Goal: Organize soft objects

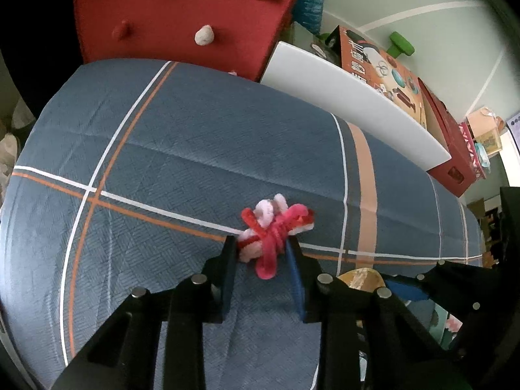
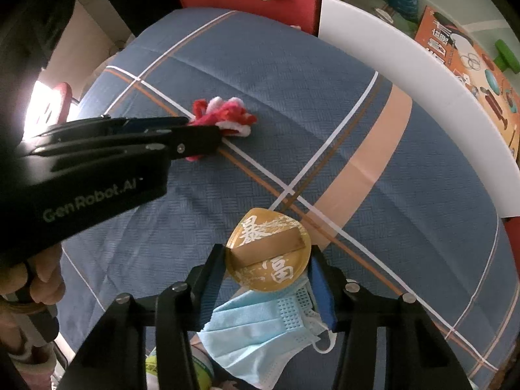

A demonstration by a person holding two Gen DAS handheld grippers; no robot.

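Note:
A tangle of red, pink and white pipe cleaners (image 1: 273,227) lies on the blue checked bed cover (image 1: 162,146). My left gripper (image 1: 261,247) straddles its near end, and both pads press on the fuzzy strands. In the right wrist view the left gripper (image 2: 208,130) comes in from the left with its tips on the tangle (image 2: 227,113). My right gripper (image 2: 268,260) points down over a round gold disc with white characters (image 2: 269,250), its blue pads against both edges. A light blue face mask (image 2: 260,331) lies just under the disc.
A red cushion with small pompoms (image 1: 178,16) stands at the head of the bed. A white board (image 1: 341,97) and an orange printed box (image 1: 383,65) line the right side. A person's hand (image 2: 45,279) holds the left gripper's handle.

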